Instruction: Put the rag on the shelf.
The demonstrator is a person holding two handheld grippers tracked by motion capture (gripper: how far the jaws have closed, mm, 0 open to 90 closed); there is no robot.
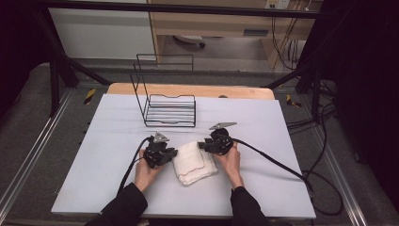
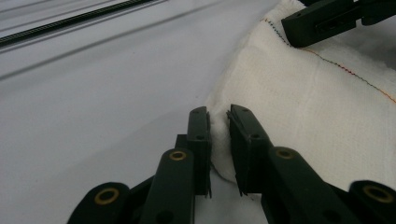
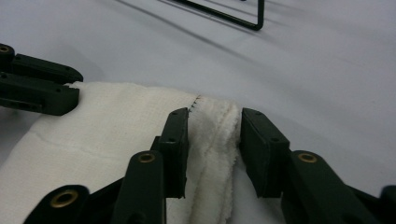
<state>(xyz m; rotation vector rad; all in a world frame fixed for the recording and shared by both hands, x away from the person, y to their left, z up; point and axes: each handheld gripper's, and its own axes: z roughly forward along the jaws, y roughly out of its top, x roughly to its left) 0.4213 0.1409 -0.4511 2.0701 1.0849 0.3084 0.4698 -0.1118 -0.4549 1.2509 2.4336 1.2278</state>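
I see the folded white towel (image 1: 195,162) lying on the table (image 1: 108,141), nearer my side than the black wire rack (image 1: 168,110), which stands well apart from it toward the far edge. My left gripper (image 1: 170,154) sits at the towel's left edge, my right gripper (image 1: 203,144) at its far right corner. In the left gripper view the jaws are nearly closed, pinching the towel's rim (image 2: 218,140) between them. In the right gripper view the jaws stand a little wider, with the thick stacked fold of the towel's edge (image 3: 212,140) between them; the left jaw touches the cloth, but I cannot tell whether the right one presses it. A stitched hem (image 2: 345,70) with coloured thread runs across the towel's top. To the left of the towel, and to its right, the white table cover lies bare out to the table's edges. A cable (image 1: 277,162) trails from the right gripper across the table, right of the towel.
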